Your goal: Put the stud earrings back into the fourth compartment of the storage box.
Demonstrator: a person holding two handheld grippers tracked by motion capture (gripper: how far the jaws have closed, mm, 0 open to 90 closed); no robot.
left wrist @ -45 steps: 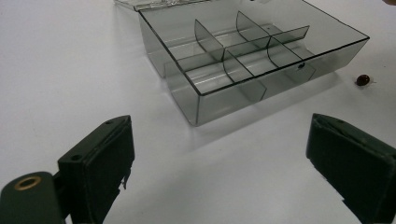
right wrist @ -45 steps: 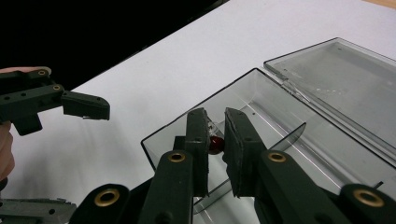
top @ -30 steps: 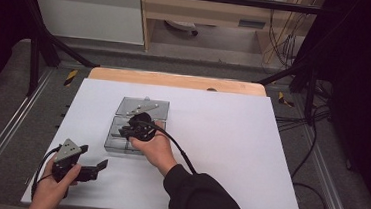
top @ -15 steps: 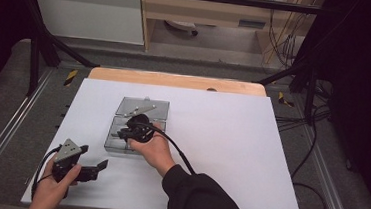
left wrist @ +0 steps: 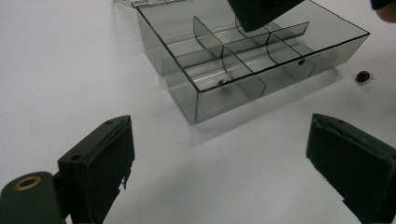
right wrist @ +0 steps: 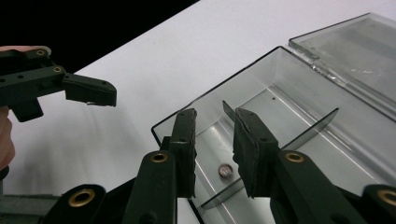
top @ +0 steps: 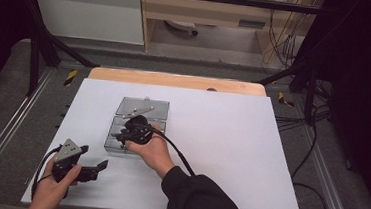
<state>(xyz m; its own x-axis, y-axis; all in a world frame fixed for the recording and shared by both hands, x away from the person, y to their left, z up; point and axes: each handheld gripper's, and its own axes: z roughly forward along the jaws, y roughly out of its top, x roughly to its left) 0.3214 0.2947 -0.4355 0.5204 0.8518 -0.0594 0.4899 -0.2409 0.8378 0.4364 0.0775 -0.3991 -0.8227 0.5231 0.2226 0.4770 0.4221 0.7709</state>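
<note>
Right tool drops a small bead into the divided clear box

On the white surface (top: 231, 138), the clear box (top: 136, 130) lies open and central; the right tool (right wrist: 212, 140), jaws narrow and empty, hangs over a compartment holding 1 bead (right wrist: 225, 171). The left tool (left wrist: 219, 154) waits wide and empty nearby. A loose red bead (left wrist: 363, 75) could roll off if the box is nudged. Against 1 second ago, the right tool barely shifted.
</note>
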